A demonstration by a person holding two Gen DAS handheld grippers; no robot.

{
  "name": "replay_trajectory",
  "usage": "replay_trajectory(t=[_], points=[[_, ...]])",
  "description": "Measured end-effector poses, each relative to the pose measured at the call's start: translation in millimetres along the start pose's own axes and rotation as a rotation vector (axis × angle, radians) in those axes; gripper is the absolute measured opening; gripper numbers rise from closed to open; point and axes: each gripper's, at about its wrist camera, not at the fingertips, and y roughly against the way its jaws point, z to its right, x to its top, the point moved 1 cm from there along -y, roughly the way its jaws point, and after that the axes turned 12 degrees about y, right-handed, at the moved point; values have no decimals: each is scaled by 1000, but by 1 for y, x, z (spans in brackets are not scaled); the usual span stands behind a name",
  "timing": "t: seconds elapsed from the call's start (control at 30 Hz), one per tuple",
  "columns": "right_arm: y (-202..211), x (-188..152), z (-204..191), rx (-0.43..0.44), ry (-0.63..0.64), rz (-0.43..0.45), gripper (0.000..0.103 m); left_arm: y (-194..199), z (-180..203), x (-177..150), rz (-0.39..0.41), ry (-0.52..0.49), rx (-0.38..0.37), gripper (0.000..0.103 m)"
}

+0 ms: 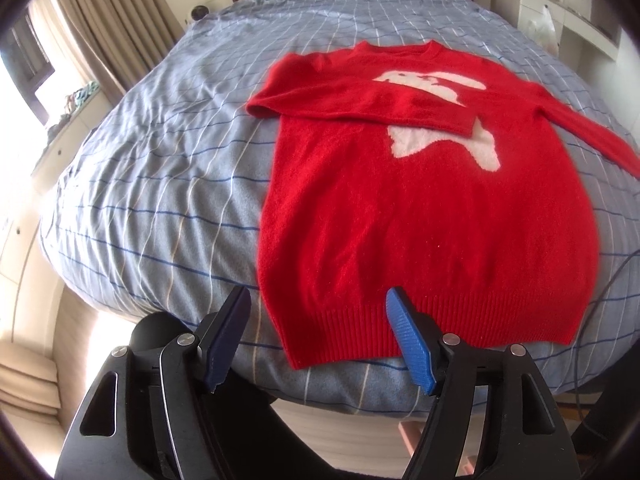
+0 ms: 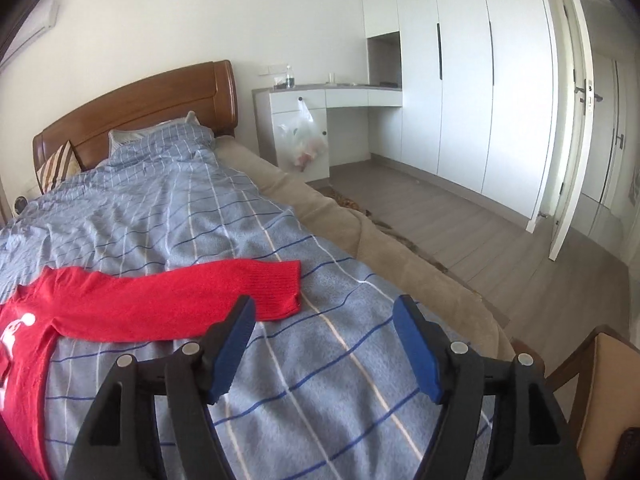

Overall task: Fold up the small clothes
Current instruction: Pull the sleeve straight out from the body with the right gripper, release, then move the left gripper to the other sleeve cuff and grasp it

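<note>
Sweater (image 1: 420, 208), red with a white figure on the chest, lies flat and face up on the bed (image 1: 160, 184), filling the centre and right of the left wrist view. One sleeve (image 1: 352, 108) is already folded across the chest, its cuff ending at the white figure right of centre. Other sleeve (image 2: 192, 300) lies stretched out flat over the blue checked duvet, cuff at mid-frame in the right wrist view, not yet folded in. Hem sits at the lower centre of the left wrist view, unfolded; body at full length.

Progress, judged: early stage. One sleeve in, second sleeve and the body folds left to do.

Left tool (image 1: 320, 312) hangs over the lower left corner of the hem, jaws wide apart, nothing between the pads; one blue pad overlaps the ribbed hem in the picture, contact cannot be told. Right tool (image 2: 324, 324) is open too, empty, its left finger showing just in front of the outstretched cuff, over bare duvet.

Farther out: wooden headboard (image 2: 160, 96) upper left, white wardrobe (image 2: 460, 80) upper right, plastic bag (image 2: 304, 136) hanging on a drawer.
</note>
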Motion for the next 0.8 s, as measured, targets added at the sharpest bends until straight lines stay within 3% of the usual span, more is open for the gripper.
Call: replay_trajectory(t=[0.13,0.5,0.57,0.63,0.7,0.8], points=[[24,-16,-22,98,8,0,78,4,3,5,25,-10,-4,77],[52,-64,-77,307,104,-60,79,4,9,11,51,-30,-2,81],[49,-67,-79,322,105,-75,79,7,16,20,85,-76,2,81],[48,-68,-78,327,95,-75,79,19,22,37,170,-117,-11,82],[48,-69,-78,327,92,-75,79,31,25,59,254,-145,-51,93],[46,-70,-79,334,88,-88,79,31,38,87,265,-215,-131,97]])
